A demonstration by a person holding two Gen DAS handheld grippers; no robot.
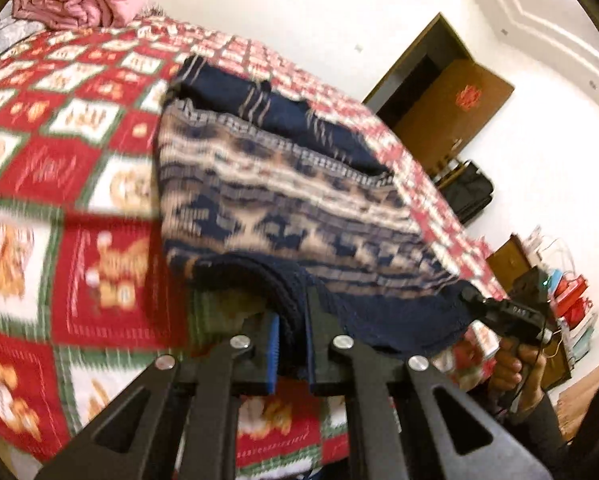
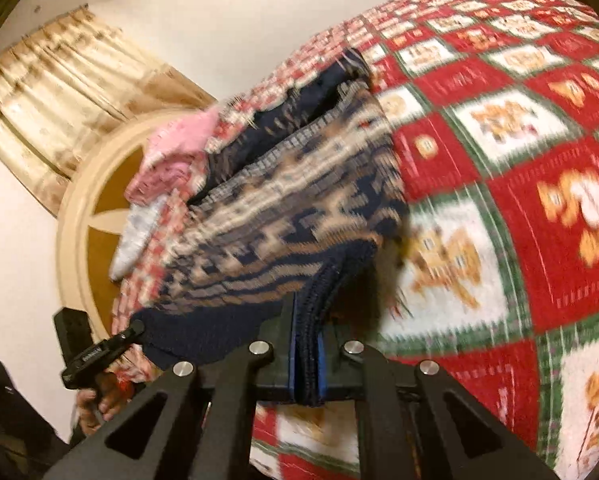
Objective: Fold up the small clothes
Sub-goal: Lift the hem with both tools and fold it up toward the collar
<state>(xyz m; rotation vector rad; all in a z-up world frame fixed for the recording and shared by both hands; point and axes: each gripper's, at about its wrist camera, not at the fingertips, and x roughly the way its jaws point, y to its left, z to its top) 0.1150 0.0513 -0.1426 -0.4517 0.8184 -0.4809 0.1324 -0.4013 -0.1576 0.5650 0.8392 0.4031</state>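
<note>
Both hand-held grippers seemingly clamped on sweater (image 1: 283, 200), blurred bedspread (image 1: 79, 184)

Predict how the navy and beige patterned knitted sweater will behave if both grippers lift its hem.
The navy and beige patterned knitted sweater will probably sag between the left gripper and right gripper, since it already drapes. The thick knit looks fairly heavy. Its ribbed hem seems unlikely to slip.
</note>
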